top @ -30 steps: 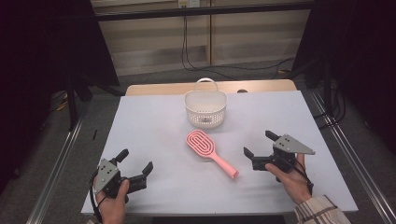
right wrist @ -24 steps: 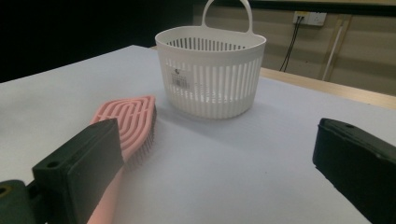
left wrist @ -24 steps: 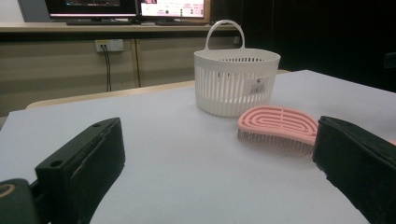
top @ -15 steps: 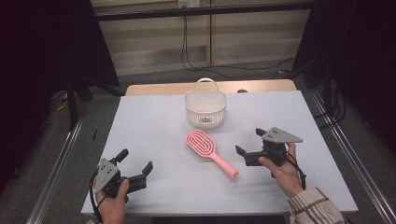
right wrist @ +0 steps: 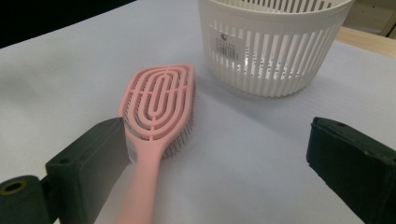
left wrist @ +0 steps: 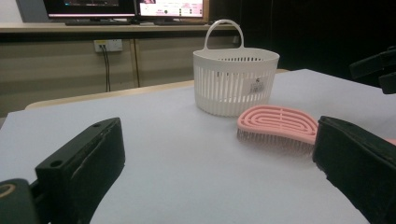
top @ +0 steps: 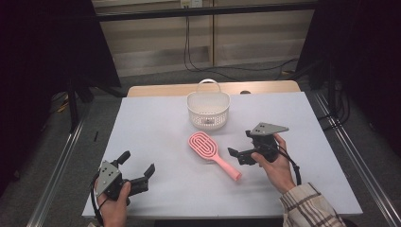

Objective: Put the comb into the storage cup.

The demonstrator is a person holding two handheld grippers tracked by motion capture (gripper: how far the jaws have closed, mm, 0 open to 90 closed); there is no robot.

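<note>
A pink hairbrush (top: pixel 208 146) lies bristles down in the middle of the white table, its handle pointing toward the near right. My right gripper (top: pixel 239 144) hovers just right of the handle end, jaws pointing left. In the right gripper view the brush (right wrist: pixel 159 100) runs up past the left jaw, and its handle lies low between the jaws without being pressed. That gripper (right wrist: pixel 217 133) is open, and its jaws have just been closing a little. My left gripper (top: pixel 138 163) rests open at the near left with nothing between its jaws (left wrist: pixel 219 135).
A white slotted basket (top: pixel 208 111) with a loop handle stands behind the brush, and I see it at close range as the basket (right wrist: pixel 271 56) too. The table (top: pixel 156 123) ends at a wooden strip at the back. Metal rails run along both sides.
My right gripper has moved left across the table, up to the end of the brush handle. The left gripper and the brush have not moved.
</note>
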